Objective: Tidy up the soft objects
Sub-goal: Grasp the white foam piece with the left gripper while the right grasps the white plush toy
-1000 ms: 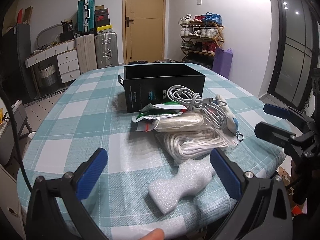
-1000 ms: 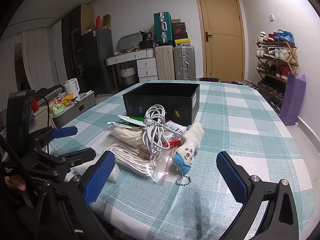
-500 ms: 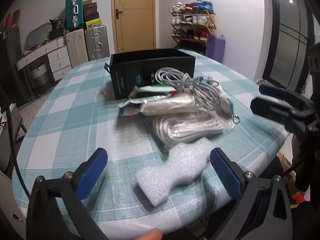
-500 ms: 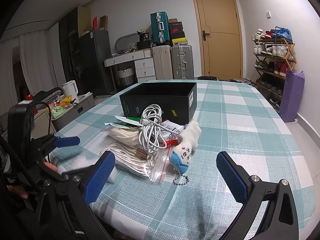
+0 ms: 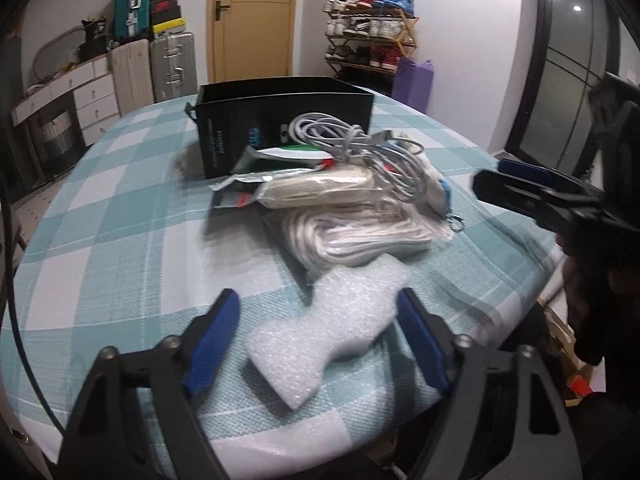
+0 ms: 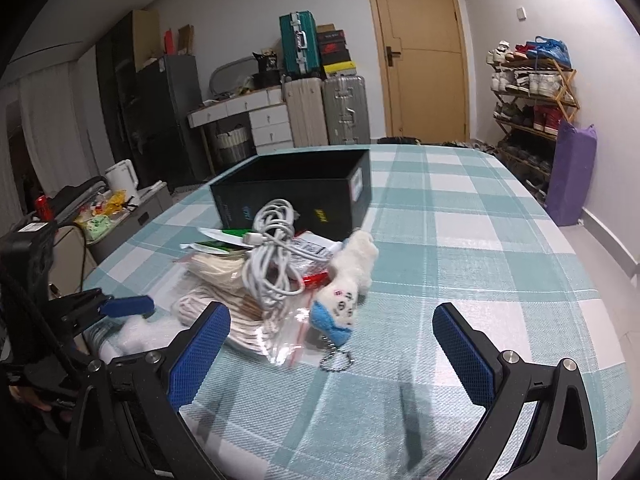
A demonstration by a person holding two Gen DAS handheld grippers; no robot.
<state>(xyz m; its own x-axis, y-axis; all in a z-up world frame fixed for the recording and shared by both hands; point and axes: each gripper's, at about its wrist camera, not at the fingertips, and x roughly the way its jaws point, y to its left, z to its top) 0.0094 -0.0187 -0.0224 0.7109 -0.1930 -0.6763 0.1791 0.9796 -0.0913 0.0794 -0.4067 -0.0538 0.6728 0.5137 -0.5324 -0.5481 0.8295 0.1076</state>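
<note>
A white foam piece lies near the table's front edge, between the fingers of my left gripper. Its jaws are closing; the left pad still stands clear of the foam. Beyond it sit a clear bag of white rope, a cream roll, a coiled white cable and an open black box. In the right wrist view my right gripper is open and holds nothing, just short of a white plush keychain. The cable, box and left gripper also show there.
The teal checked tablecloth covers a rounded table whose edge drops off close on the right. My right gripper hangs at the right of the pile. Suitcases, drawers and a shoe rack line the walls.
The left gripper's jaws have narrowed around the foam piece, and its view has tipped down toward it. The right gripper has barely shifted and stays wide.
</note>
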